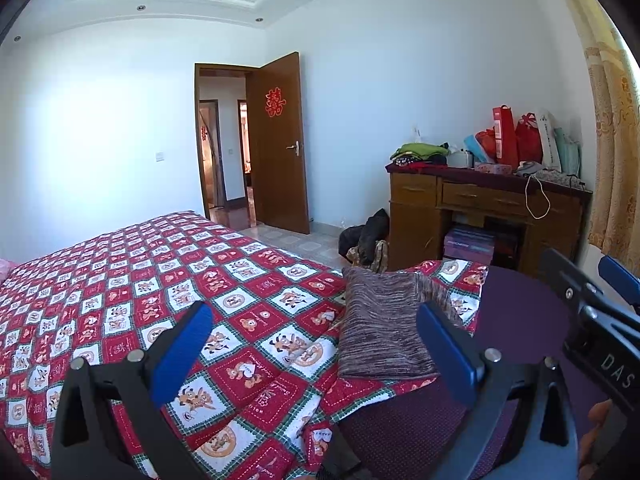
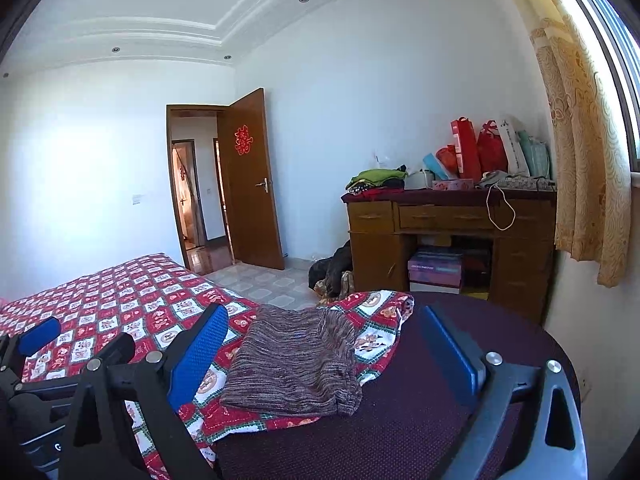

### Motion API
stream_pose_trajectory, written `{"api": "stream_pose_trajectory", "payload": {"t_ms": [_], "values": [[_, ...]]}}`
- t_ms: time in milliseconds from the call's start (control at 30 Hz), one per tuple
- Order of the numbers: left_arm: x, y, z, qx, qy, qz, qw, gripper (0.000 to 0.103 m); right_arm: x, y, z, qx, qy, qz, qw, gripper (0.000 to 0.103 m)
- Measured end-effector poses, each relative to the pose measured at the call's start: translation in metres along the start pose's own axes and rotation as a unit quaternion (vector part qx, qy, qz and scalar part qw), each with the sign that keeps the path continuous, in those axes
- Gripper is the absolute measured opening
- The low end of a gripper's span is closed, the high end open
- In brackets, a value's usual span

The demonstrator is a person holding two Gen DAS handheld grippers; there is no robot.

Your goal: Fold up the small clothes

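Left wrist view: one folded garment (image 1: 384,324) lies at the bed (image 1: 160,280) corner, partly over the quilt (image 1: 248,320) edge. Left claw (image 1: 316,348) and right claw (image 2: 326,354) gape wide, empty, above it; open quilt stretches leftward.

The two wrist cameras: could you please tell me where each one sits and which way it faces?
Left wrist view: sits on the left gripper, held above the quilted bed, facing the open door and wooden desk; its own open blue fingers show, and the right gripper at the right edge.
Right wrist view: sits on the right gripper, facing the same way; the left gripper shows at the left edge.
Both share the folded brown knit garment, bed, door and desk.
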State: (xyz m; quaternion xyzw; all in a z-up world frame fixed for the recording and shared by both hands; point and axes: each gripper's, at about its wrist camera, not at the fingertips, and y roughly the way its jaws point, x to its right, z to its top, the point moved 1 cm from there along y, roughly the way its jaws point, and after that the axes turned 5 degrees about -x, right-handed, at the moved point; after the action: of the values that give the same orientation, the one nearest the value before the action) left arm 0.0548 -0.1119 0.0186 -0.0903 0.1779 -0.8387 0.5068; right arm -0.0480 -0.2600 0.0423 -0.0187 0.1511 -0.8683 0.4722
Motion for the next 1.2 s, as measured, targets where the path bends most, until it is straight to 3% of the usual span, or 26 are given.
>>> {"api": "stream_pose_trajectory", "payload": {"t_ms": [1200], "values": [[0.0012,-0.0023,0.0040,0.002,0.006,0.012,0.9999,0.103,0.0008,-0.0086,0.0006,0.016,0.009,-0.005,1.000,0.097]]}}
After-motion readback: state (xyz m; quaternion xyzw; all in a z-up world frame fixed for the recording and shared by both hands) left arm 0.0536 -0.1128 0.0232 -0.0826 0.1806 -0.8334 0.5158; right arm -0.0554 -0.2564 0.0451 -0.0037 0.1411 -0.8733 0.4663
